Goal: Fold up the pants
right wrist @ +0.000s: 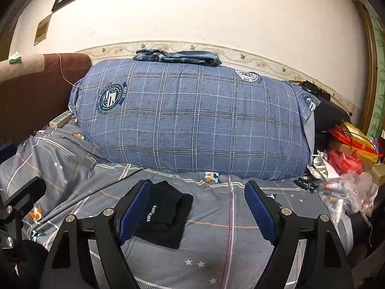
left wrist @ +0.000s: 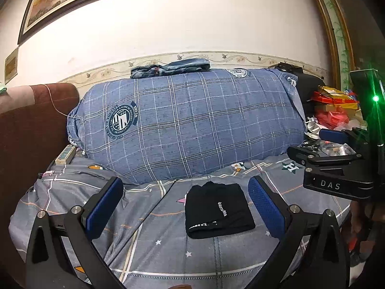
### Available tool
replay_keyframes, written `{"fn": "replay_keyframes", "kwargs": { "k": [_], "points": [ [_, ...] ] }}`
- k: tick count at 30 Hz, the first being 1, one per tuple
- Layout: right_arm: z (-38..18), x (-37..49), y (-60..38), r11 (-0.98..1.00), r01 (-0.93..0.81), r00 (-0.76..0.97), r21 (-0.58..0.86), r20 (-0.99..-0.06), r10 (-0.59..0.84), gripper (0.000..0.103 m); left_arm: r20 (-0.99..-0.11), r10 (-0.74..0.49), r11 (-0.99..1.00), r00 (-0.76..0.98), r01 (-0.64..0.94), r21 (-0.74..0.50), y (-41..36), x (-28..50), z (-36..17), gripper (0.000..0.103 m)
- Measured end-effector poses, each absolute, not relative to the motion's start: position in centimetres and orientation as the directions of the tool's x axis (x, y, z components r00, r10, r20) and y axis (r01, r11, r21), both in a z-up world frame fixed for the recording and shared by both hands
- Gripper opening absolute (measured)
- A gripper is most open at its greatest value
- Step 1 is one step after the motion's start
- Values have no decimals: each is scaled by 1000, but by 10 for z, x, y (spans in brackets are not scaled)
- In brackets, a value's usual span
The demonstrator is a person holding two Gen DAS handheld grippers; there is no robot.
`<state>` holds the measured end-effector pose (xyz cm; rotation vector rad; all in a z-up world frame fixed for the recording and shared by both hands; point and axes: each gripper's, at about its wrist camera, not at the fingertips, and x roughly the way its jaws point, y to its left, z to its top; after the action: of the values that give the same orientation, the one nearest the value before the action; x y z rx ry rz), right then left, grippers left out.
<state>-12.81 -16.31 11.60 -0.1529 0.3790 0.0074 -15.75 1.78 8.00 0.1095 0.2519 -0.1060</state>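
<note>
The black pants point(left wrist: 219, 210) lie folded into a small flat rectangle with white lettering on the grey patterned bed sheet point(left wrist: 149, 248). My left gripper point(left wrist: 185, 208) is open and empty, held above the sheet, with the pants between its blue pads nearer the right one. My right gripper point(right wrist: 197, 213) is open and empty; the folded pants point(right wrist: 166, 214) sit by its left pad point(right wrist: 134, 213). The right gripper also shows at the right edge of the left wrist view point(left wrist: 334, 149).
A big blue plaid bedding roll point(left wrist: 187, 122) fills the back of the bed, with folded jeans point(left wrist: 170, 68) on top. A brown headboard point(left wrist: 26, 130) stands at the left. Bags and clutter point(right wrist: 346, 163) pile at the right edge.
</note>
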Motion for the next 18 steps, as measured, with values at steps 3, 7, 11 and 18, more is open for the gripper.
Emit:
{"fn": "replay_keyframes", "kwargs": {
  "k": [3,7,11,18],
  "points": [
    [116,-128,-164,989,-39,928,-144,-371,-18,82,-258,-100,988,961,127,90,19,-157,78,103],
    [114,-126,-163,989,-40,926,-146,-377,-18,82,-269,-98,987,958,128,97,17,-156,76,103],
    [112,-125,-161,988,-42,926,-149,-378,-17,82,-274,-104,986,956,135,96,16,-156,74,103],
    [109,-122,-161,988,-45,922,-149,-387,-16,82,-280,-106,986,954,138,96,16,-153,71,103]
  ]
}}
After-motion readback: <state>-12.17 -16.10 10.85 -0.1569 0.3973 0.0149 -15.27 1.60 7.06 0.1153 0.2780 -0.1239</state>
